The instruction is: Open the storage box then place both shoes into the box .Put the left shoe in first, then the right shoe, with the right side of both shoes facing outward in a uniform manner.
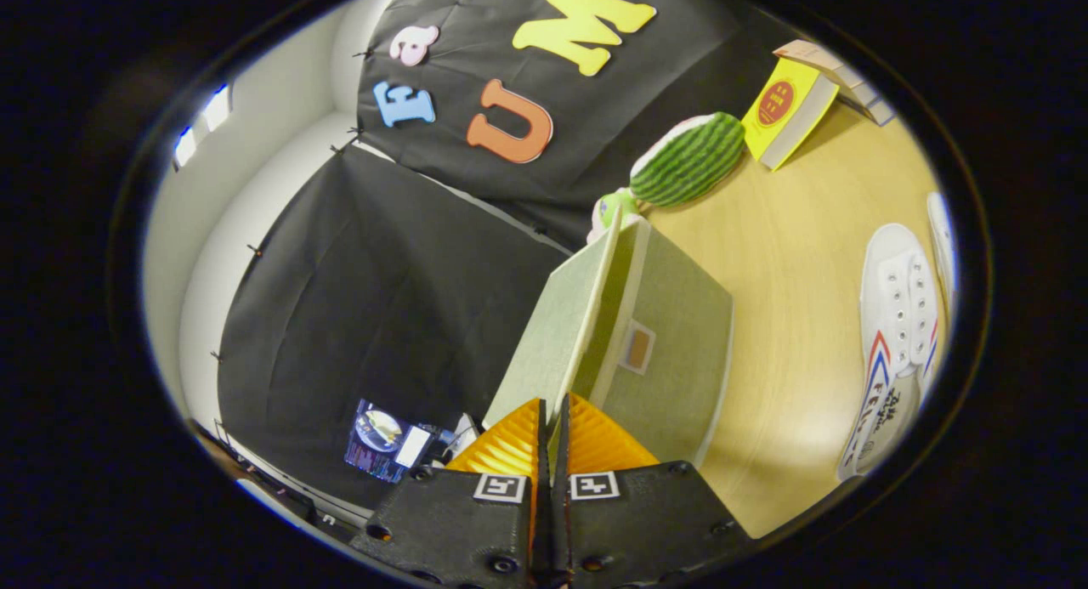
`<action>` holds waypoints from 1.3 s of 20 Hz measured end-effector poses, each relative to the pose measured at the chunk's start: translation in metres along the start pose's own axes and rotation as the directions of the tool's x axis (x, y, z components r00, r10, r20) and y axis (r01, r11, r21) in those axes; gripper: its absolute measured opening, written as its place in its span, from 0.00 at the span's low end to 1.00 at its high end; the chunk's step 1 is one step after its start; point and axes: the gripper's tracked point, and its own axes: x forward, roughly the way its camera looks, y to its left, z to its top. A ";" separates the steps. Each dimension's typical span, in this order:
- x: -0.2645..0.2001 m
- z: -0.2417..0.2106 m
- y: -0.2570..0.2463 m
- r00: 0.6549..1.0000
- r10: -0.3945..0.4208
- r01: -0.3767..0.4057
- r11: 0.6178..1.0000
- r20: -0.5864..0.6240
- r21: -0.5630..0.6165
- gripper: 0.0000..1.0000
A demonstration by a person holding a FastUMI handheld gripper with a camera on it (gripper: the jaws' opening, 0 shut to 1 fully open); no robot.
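So the desk [790, 257] is the biggest thing here, a light wood top, and everything looks tilted hard because of how I'm holding my hand-held gripper [552, 427].

Next down is the storage box [663, 351], a pale green fabric one with a small tag on the face toward me. It sits on the desk right ahead of my fingers. Its lid [557, 334] is swung up off the box, and the lid's thin edge runs straight down into the slot between my 2 fingers. The fingers are pinched nearly together with just that edge between them, so I'm clamped on the lid.

Off past the box, well apart from it, there's 1 white sneaker [892, 317] with laces and red and blue stripes down its side, lying on the desk. A sliver of the second shoe [942, 240] pokes out just beyond it; can't tell much more about that one.

Beyond the box, a striped green watermelon-looking plush [688, 160] sits near the desk's far side, with a small light green thing [614, 208] just beside it, touching the box's top corner from what I can see. Further along, a yellow book [786, 113] leans up, with another book [837, 75] behind it.
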 end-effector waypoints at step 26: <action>0.114 0.006 0.197 0.992 -0.102 0.123 0.726 0.071 -0.677 0.97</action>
